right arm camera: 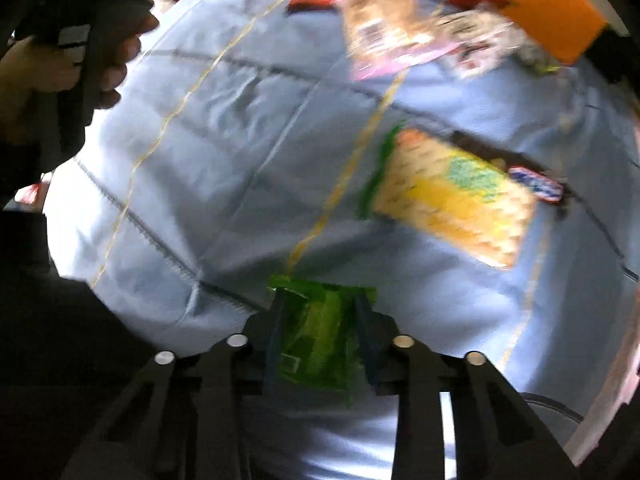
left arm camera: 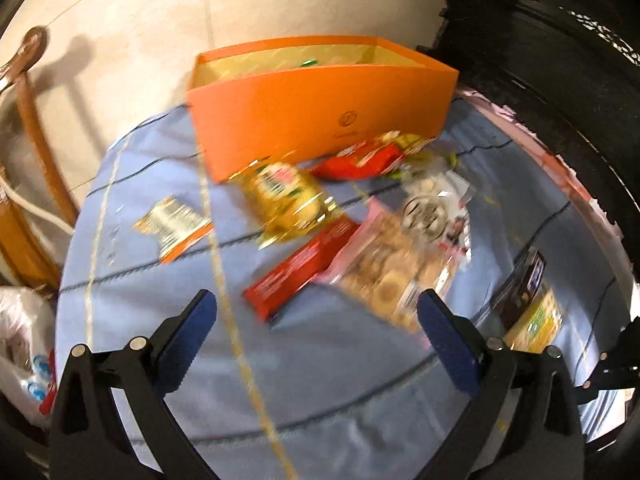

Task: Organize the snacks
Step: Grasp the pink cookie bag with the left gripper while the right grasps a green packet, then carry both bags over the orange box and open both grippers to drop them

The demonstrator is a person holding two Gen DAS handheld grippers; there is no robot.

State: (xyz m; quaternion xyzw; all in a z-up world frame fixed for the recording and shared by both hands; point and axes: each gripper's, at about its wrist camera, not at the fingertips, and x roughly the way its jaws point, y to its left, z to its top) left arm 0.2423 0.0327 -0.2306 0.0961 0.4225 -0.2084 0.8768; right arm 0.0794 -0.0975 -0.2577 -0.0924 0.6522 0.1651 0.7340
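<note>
An open orange box (left arm camera: 320, 112) stands at the far side of the blue tablecloth (left arm camera: 320, 380). In front of it lie a yellow packet (left arm camera: 288, 200), a red wrapper (left arm camera: 360, 162), a red carton (left arm camera: 300, 272), a pink biscuit pack (left arm camera: 384, 268) and a small silver-orange packet (left arm camera: 172, 226). My left gripper (left arm camera: 316, 300) hangs open above the cloth, just short of the red carton, with nothing between its fingers. My right gripper (right arm camera: 320, 296) points down and is shut on a green snack packet (right arm camera: 320, 340). A yellow-green packet (right arm camera: 452, 196) lies beyond it, beside a dark bar (right arm camera: 536, 184).
A person's hand (right arm camera: 100, 52) holds the left gripper at the upper left of the right wrist view. A wooden chair (left arm camera: 36, 128) and a plastic bag (left arm camera: 20, 328) stand off the table's left. Dark carved furniture (left arm camera: 560, 60) rises at the right. Both views are blurred.
</note>
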